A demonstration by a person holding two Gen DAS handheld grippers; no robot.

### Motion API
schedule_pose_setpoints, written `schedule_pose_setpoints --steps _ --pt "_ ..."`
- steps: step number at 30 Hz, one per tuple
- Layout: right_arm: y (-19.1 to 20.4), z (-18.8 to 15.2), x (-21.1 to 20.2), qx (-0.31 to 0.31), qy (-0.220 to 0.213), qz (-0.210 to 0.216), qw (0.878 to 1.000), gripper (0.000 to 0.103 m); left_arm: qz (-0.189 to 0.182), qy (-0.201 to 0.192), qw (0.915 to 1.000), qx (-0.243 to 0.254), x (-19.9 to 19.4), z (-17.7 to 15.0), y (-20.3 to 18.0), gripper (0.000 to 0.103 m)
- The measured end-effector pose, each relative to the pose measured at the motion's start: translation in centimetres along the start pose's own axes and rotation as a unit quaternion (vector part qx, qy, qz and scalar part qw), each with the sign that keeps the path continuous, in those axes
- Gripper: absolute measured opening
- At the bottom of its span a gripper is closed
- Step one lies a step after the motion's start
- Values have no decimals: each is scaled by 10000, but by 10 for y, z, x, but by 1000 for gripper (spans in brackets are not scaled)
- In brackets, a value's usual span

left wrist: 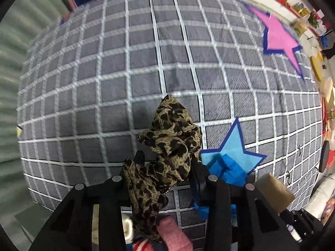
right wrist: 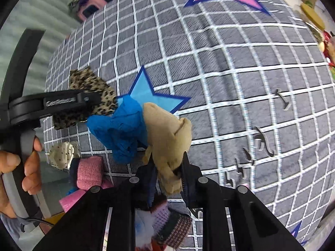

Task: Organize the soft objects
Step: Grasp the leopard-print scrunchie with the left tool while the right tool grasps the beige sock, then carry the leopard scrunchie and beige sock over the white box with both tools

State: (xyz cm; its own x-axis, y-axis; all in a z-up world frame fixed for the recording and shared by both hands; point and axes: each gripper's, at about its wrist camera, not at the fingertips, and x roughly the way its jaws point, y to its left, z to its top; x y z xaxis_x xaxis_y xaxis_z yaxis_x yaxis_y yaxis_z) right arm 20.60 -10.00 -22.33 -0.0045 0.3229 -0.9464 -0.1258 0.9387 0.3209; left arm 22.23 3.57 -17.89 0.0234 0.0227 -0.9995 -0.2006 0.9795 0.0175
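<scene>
— Left tool (left wrist: 165, 167)? Clamped on leopard scarf (left wrist: 167, 138), dangling above grid tabletop (left wrist: 104, 83).
— Right tool (right wrist: 167, 167)? Pinching beige cloth (right wrist: 167, 129), beside blue cloth (right wrist: 121, 129), over blue star (right wrist: 144, 92).

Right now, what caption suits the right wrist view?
Right gripper lifts a tan sock over the blue star.

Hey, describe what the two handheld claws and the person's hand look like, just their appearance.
Both claws, left claw and right claw, are matte black with slotted finger arms and round silver bolts. In the right view the left one shows a curved black body with raised lettering, a grey handle and a thin cable, gripped by a bare hand.
</scene>
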Motion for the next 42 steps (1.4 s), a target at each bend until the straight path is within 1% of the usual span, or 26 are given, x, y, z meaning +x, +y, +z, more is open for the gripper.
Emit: schedule_pose_setpoints --steps 4,6,7,9,11,12,13,15,16,17,18,19,20,21,22,27,28,29,30,31,33,34,36,38,40,42 --pt "-3 0 -17 33 -169 27 9998 22 33 -367 9991 229 -35 -6 -4 43" --pt "-3 -3 -28 80 -224 -68 9997 22 -27 -521 9981 327 -51 -10 -12 43" --pt "-3 -5 -34 85 -258 -48 9996 22 -58 -574 9977 366 -59 -13 -12 43" --pt "-3 -8 -44 86 -320 -39 9994 22 -136 -649 9968 441 -75 -21 -16 43" --pt "-11 -13 -58 100 -375 -1 9992 22 -193 -687 9962 504 -88 -28 -23 43" --pt "-13 -15 -62 110 -393 -2 9992 22 -206 -691 9960 526 -89 -36 -25 43" --pt "-11 -18 -64 118 -402 -17 9991 22 -222 -690 9959 539 -98 -40 -37 43" --pt "-12 -18 -64 107 -348 -49 9993 22 -263 -692 9958 546 -111 -47 -36 43" --pt "-12 -18 -59 106 -244 -73 9996 23 -293 -689 9957 545 -119 -49 -47 43" --pt "-14 -18 -52 124 -86 -109 9998 23 -321 -700 9955 549 -115 -54 -37 43" --pt "-15 -17 -42 130 89 -247 9996 27 -338 -724 9952 556 -112 -58 -29 43" --pt "-17 -18 -36 110 190 -474 9986 39 -338 -756 9949 583 -110 -58 -23 43" --pt "-19 -20 -31 37 226 -657 9976 48 -320 -802 9942 638 -98 -66 -10 43" --pt "-21 -23 -28 -30 206 -819 9964 61 -282 -823 9940 668 -98 -69 -10 43" --pt "-23 -26 -25 -75 200 -944 9953 64 -229 -824 9940 679 -97 -71 -9 43" --pt "-29 -26 5 -222 584 -1063 9924 64 -243 -674 9950 701 -89 -80 -2 44" --pt "-29 -26 9 -252 642 -1105 9915 64 -222 -659 9951 705 -90 -83 -4 44" --pt "-29 -26 9 -296 605 -1158 9910 64 -224 -660 9950 708 -90 -87 -4 44" --pt "-30 -26 8 -272 605 -1158 9911 63 -228 -659 9950 719 -91 -90 -5 44" --pt "-32 -27 6 -242 587 -1192 9908 48 -232 -654 9949 727 -93 -93 -7 44" --pt "-36 -31 1 -243 539 -1418 9881 19 -278 -614 9951 721 -95 -100 -10 44" --pt "-42 -33 -4 -117 521 -1205 9913 18 -303 -599 9951 732 -97 -103 -11 44" --pt "-64 -37 -18 387 506 -598 9962 16 -307 -617 9946 774 -101 -111 -16 44" --pt "-81 -43 -34 659 397 -315 9965 16 -270 -635 9940 853 -105 -118 -22 44" --pt "-93 -50 -47 718 371 -178 9966 16 -259 -603 9937 909 -106 -126 -28 44" --pt "-102 -53 -56 739 361 -163 9965 16 -257 -543 9938 934 -105 -133 -33 44"
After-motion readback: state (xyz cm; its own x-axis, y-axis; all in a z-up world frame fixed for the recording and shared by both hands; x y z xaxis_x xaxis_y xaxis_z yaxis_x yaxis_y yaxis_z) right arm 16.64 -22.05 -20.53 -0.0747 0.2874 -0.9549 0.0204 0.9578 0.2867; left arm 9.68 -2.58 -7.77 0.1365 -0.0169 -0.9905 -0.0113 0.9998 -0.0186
